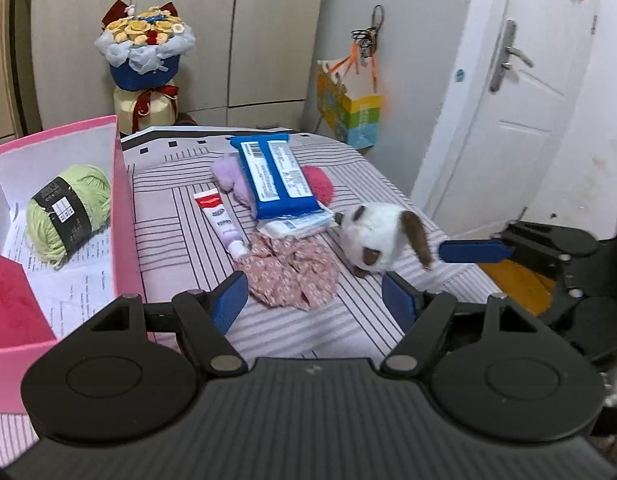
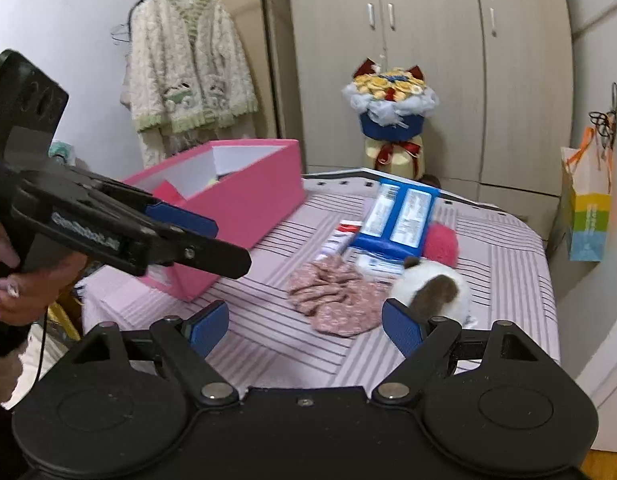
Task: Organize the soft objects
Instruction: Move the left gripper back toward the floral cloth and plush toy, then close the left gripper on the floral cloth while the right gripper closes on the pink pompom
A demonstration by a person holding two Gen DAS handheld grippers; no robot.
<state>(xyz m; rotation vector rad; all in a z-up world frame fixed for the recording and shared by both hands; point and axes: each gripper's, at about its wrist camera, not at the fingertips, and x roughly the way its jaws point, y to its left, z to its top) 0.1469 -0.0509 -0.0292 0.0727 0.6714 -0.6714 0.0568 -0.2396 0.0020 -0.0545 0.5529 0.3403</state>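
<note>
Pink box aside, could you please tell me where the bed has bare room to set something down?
Bare striped sheet lies between the pink box and the tube, and in front of the floral cloth. Crowded around the blue pack and plush toy.

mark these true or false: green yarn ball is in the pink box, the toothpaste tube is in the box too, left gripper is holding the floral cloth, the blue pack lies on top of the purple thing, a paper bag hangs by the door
1. The green yarn ball is in the pink box. True.
2. The toothpaste tube is in the box too. False: it lies on the striped cover, outside the box.
3. The left gripper holds the floral cloth. False: its jaws stand open and empty, short of the cloth.
4. The blue pack lies partly over the purple fluffy item. True.
5. A colourful paper bag hangs beside the door. True.
</note>
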